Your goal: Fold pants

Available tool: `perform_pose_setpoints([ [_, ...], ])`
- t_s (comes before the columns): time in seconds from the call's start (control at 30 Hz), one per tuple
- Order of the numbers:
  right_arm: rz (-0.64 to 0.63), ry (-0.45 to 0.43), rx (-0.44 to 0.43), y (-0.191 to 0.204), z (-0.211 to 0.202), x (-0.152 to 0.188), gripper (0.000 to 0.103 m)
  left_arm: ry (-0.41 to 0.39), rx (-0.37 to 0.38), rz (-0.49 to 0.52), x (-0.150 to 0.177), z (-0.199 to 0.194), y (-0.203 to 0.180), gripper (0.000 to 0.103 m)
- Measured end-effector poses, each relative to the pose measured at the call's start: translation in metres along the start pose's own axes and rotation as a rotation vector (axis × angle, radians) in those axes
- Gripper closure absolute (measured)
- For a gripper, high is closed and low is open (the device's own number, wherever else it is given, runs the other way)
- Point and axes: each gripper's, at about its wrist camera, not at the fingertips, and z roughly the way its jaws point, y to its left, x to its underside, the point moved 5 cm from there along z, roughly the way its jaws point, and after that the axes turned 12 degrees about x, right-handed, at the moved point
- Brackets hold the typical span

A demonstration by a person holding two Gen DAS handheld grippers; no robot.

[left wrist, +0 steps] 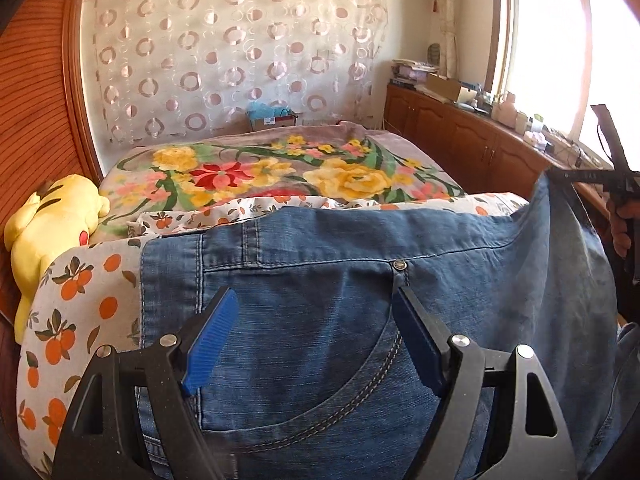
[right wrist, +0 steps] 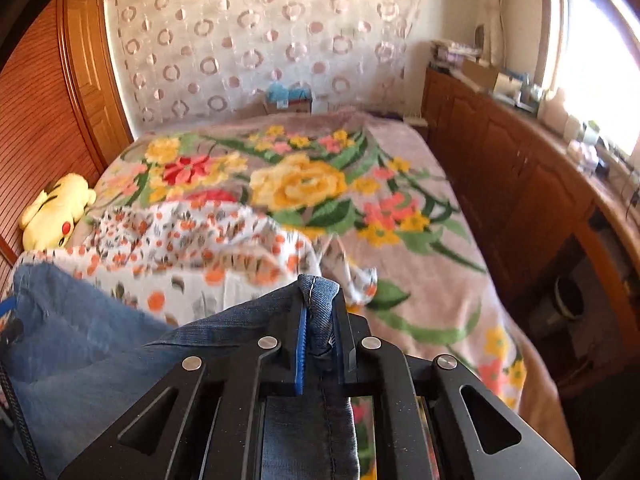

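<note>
While pinched in right hand-held gripper, jeans hem, raised above bed

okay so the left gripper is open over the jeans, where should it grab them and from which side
Probably the waistband of the jeans, near the belt loop just ahead of the open left gripper. Come down from above and pinch that thick stitched edge. The right gripper already holds another stitched edge, so a waistband grip would probably let the jeans hang between both.

The left gripper hangs with jaws wide apart; the right gripper is clamped on blue denim pants.
</note>
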Motion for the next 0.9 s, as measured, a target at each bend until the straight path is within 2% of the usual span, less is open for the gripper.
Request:
perform_pose_setpoints([
  [0.1,-0.012,0.012,-0.008,0.015,0.005,-0.010,0.093,-0.004,0.007,-0.008,0.001,-0.001,0.000,0.023],
  [0.27,-0.098,0.103,-0.021,0.048,0.031,0.004,0.092,0.009,0.004,0.008,0.002,0.001,-0.004,0.023],
  [0.33,-0.108,0.123,-0.045,0.050,0.031,0.007,0.084,0.013,0.004,0.007,0.002,0.002,-0.004,0.023],
  [0.43,-0.081,0.096,-0.061,0.037,0.018,0.002,0.073,0.017,0.005,0.004,0.002,0.003,-0.003,0.023],
  [0.6,-0.049,0.048,-0.071,-0.003,-0.028,0.031,0.056,0.020,0.003,0.008,0.002,0.003,-0.002,0.023],
  [0.8,-0.030,0.077,-0.045,-0.032,-0.053,0.079,0.052,0.021,0.002,0.009,0.003,0.004,-0.002,0.023],
  [0.9,0.001,0.122,-0.058,-0.040,-0.051,0.099,0.051,0.021,0.003,0.009,0.003,0.004,-0.002,0.023],
])
